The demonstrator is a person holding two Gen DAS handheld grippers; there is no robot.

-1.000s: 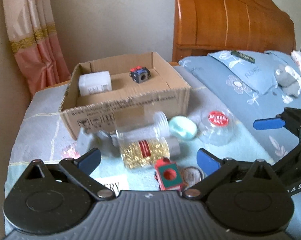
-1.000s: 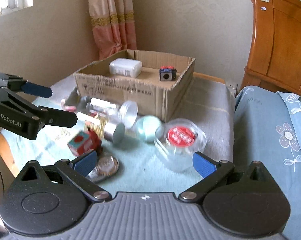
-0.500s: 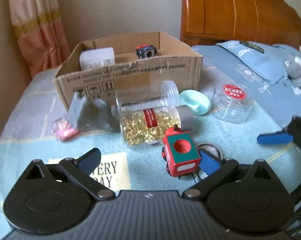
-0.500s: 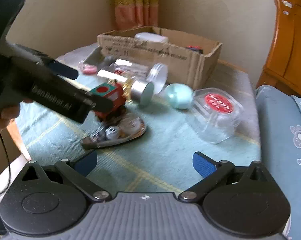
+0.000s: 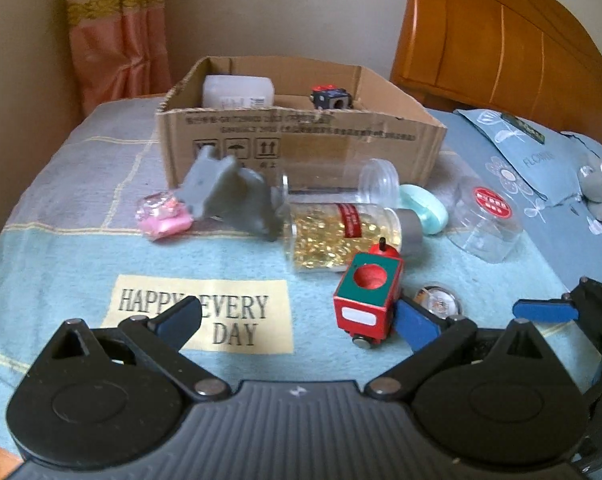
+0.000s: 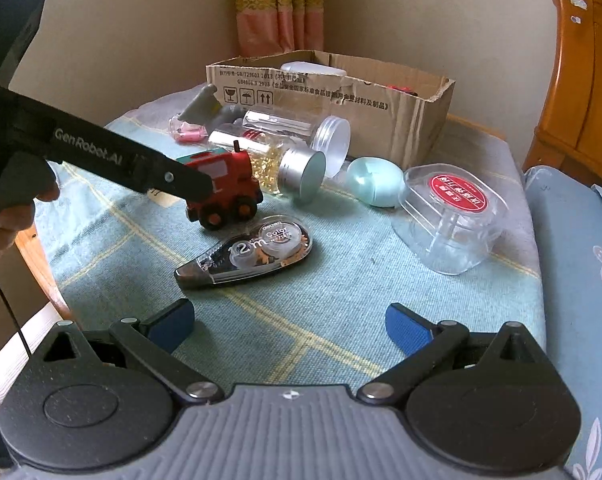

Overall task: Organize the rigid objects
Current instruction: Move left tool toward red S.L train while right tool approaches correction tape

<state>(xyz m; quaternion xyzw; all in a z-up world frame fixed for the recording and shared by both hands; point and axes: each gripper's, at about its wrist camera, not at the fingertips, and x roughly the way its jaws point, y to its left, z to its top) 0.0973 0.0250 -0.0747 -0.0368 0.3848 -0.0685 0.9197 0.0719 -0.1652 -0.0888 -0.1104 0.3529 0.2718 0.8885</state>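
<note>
A cardboard box [image 5: 301, 148] stands at the back and holds a white container [image 5: 237, 90] and a dark cube [image 5: 331, 98]. In front lie a grey toy [image 5: 229, 196], a pink item [image 5: 163, 216], a jar of gold beads [image 5: 341, 232], a clear jar [image 6: 301, 130], a mint egg [image 6: 375, 182], a clear tub with a red label [image 6: 457, 216], a correction tape [image 6: 249, 256] and a red toy train [image 5: 369, 300]. My left gripper [image 5: 301, 318] is open, its right finger beside the train. My right gripper [image 6: 289, 326] is open and empty, short of the tape.
The objects lie on a blue cloth [image 5: 81, 264] printed "HAPPY EVERY DAY". A wooden headboard [image 5: 501, 48] and a blue pillow [image 5: 533, 168] are on the right. A pink curtain [image 5: 117, 40] hangs in the back corner. The table's left edge [image 6: 41, 272] shows in the right wrist view.
Both grippers have moved lower and closer to the objects. The left gripper has come up beside the red train. The right gripper has neared the correction tape.
</note>
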